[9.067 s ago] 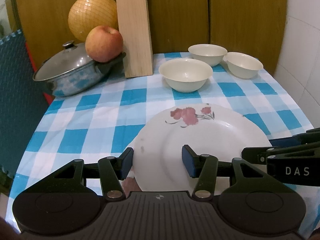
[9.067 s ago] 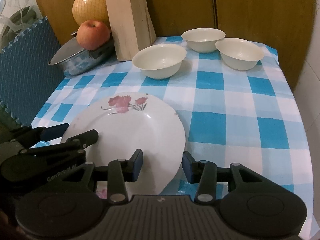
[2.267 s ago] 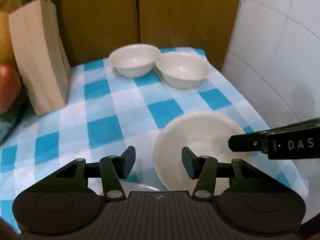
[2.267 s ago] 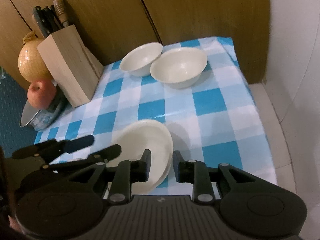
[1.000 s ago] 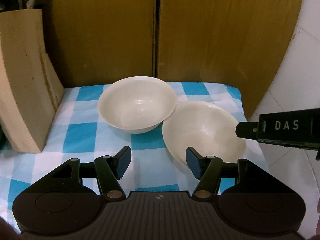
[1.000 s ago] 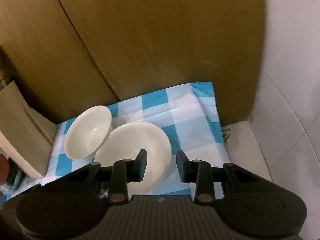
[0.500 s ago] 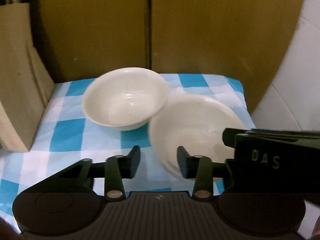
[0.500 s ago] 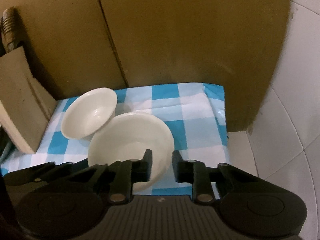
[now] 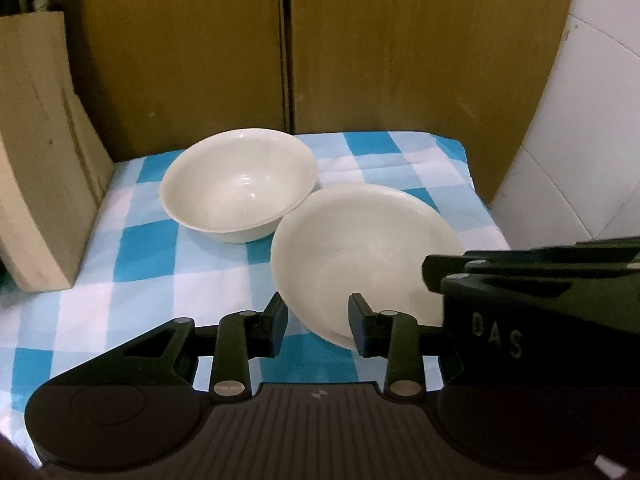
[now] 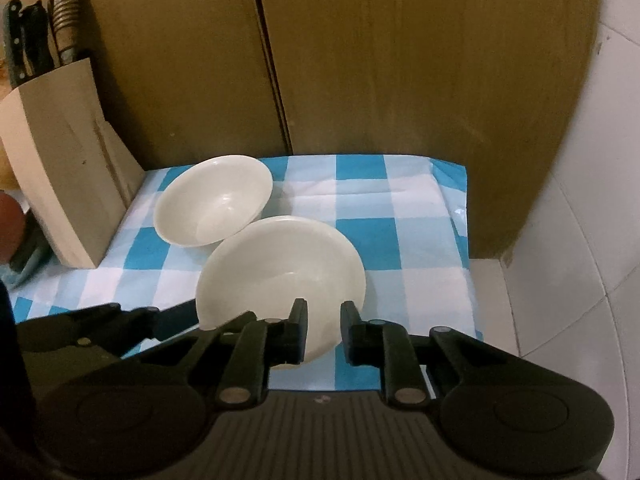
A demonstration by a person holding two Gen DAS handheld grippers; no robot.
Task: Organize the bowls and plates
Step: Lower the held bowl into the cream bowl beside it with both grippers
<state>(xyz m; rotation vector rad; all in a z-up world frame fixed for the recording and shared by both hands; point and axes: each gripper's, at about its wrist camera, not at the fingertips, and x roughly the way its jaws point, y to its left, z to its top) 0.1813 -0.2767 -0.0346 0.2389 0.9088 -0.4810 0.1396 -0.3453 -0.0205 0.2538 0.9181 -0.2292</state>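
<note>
Both claws are closed down on the same thing: the right gripper (image 10: 323, 330) has its jaws pinched on the near rim of a shallow cream-white ceramic bowl (image 10: 280, 264), low in the middle of the right wrist view, and the left gripper (image 9: 318, 322) straddles that bowl's near-left rim, one blue-padded finger outside the wall and the other inside, jaws drawn in narrow; I take it as gripping, though whether the pads truly bite is hard to see. The bowl sits tipped toward the claws, looking lifted or about to be, its far edge right beside or just touching a second, deeper cream-white bowl (image 9: 239, 184) that rests upright on the blue-and-white checked tablecloth (image 9: 144, 248) toward the back of the table. At the left edge of the frame stands a pale wooden knife block (image 10: 60, 184) with dark handles poking out, and brown wooden panels (image 9: 400, 48) close off the back. As for the tidying, I'd judge it midway: no plate shows here, these two bowls are not yet nested, and stacking them is what seems left.
</note>
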